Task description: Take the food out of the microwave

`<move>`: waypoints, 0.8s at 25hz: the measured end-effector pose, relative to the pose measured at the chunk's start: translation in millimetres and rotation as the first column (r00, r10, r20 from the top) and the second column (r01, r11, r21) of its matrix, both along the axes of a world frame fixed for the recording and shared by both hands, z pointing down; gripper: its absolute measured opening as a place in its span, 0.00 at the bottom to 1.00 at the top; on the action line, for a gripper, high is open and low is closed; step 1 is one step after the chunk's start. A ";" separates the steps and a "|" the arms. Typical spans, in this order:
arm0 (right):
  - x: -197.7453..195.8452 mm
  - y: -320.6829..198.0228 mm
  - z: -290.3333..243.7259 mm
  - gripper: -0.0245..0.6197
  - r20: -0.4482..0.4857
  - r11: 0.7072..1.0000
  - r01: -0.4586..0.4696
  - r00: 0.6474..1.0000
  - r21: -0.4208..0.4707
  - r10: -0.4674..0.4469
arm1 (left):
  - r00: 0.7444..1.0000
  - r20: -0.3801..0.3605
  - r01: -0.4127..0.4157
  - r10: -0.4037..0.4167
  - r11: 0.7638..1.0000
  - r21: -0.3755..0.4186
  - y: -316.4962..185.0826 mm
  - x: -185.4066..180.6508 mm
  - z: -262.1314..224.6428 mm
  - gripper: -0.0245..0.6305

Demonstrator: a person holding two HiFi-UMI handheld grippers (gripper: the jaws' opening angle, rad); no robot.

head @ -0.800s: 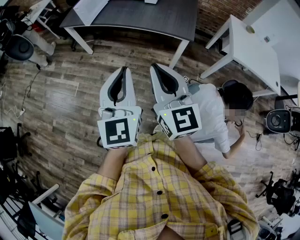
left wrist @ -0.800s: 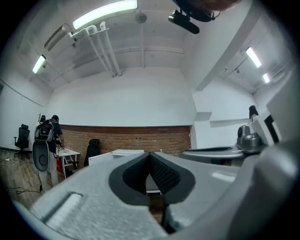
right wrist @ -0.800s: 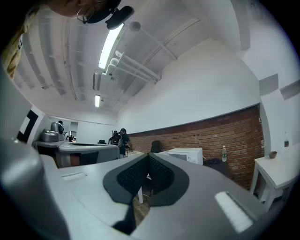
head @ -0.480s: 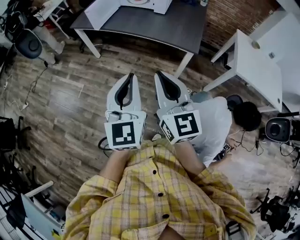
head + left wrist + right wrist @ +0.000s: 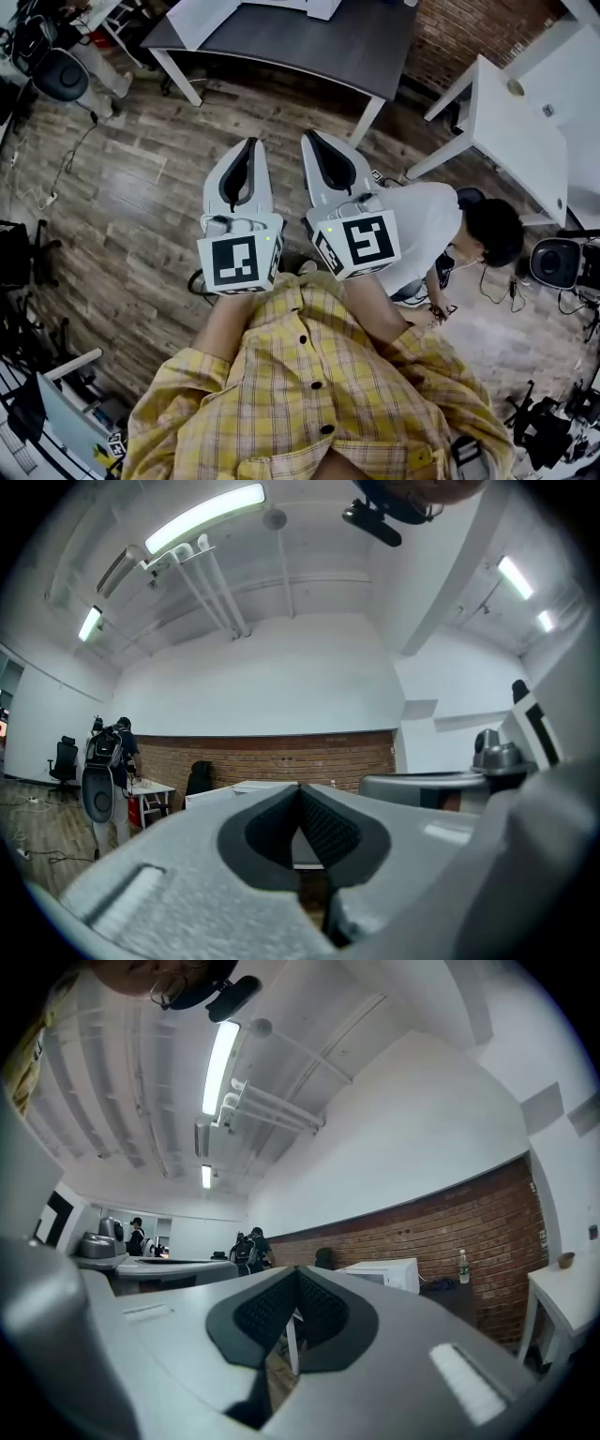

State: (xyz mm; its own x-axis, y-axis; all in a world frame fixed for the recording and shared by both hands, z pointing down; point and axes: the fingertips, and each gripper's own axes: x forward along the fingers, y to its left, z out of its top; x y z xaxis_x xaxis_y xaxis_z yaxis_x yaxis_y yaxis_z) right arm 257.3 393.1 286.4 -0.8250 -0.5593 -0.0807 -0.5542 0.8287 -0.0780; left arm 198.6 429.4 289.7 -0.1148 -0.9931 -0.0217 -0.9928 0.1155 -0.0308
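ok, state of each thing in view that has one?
left gripper: shut, empty, pointing level
right gripper: shut, empty, pointing level
microwave: door looks closed, not yet reached
bottle: upright

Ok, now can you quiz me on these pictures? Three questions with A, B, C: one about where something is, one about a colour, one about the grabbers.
1. Where is the microwave? A) on the dark table B) on a shelf C) in a gripper
2. What colour is the wearer's shirt? A) blue B) yellow checked C) black
3. How are the left gripper and right gripper? A) both shut, empty B) both wide open C) holding food
Answers: A, it stands on that table by the brick wall; B, yellow checks fill the head view's bottom; A, each gripper view shows its jaws together, nothing between.
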 end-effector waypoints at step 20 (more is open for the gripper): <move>-93.7 -140.1 29.0 0.05 -0.037 0.999 -0.046 0.998 -0.029 0.045 | 0.997 -0.069 -0.039 0.038 0.999 -0.004 -143.9 -96.5 28.5 0.04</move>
